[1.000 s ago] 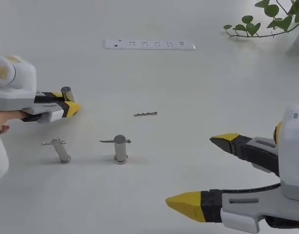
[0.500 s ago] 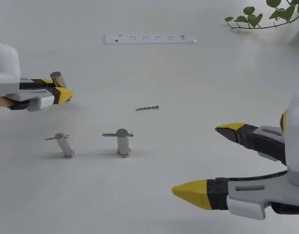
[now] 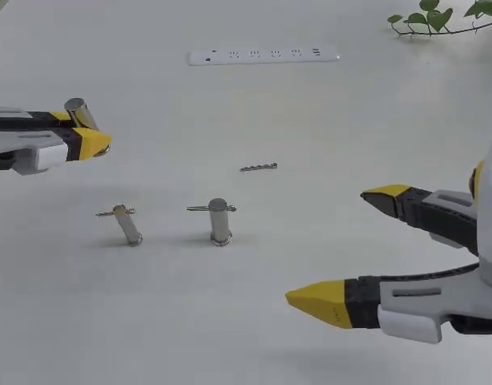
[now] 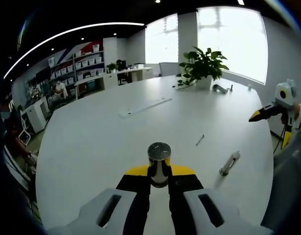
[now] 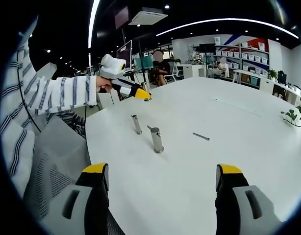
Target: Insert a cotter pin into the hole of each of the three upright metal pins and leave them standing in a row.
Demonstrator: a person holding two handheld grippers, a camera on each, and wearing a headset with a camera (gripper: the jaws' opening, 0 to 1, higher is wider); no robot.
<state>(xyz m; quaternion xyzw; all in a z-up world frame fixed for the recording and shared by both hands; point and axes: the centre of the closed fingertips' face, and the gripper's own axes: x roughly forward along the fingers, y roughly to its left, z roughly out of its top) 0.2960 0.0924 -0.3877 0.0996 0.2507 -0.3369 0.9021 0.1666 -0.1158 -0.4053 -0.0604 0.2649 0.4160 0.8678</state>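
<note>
My left gripper [image 3: 92,141] is at the left of the head view, shut on a third metal pin [image 3: 78,113] whose round head sticks up above the yellow tips; the same pin [image 4: 159,161] stands between the jaws in the left gripper view. Two metal pins stand on the table: one leaning [image 3: 127,224] and one upright [image 3: 219,221], each with a cotter pin through its top. A loose cotter pin [image 3: 258,168] lies flat beyond them. My right gripper [image 3: 354,249] hovers open at the lower right, empty, with the two pins [image 5: 157,139] ahead of it.
A white power strip [image 3: 264,55] lies at the far side of the white table [image 3: 230,321]. Plant leaves [image 3: 438,18] reach in at the top right. A person's striped sleeve [image 5: 57,98] holds the left gripper in the right gripper view.
The head camera has shifted, sliding the scene right and up. The left gripper keeps its pin and sits a little higher and further from the standing pins. The right gripper stays open.
</note>
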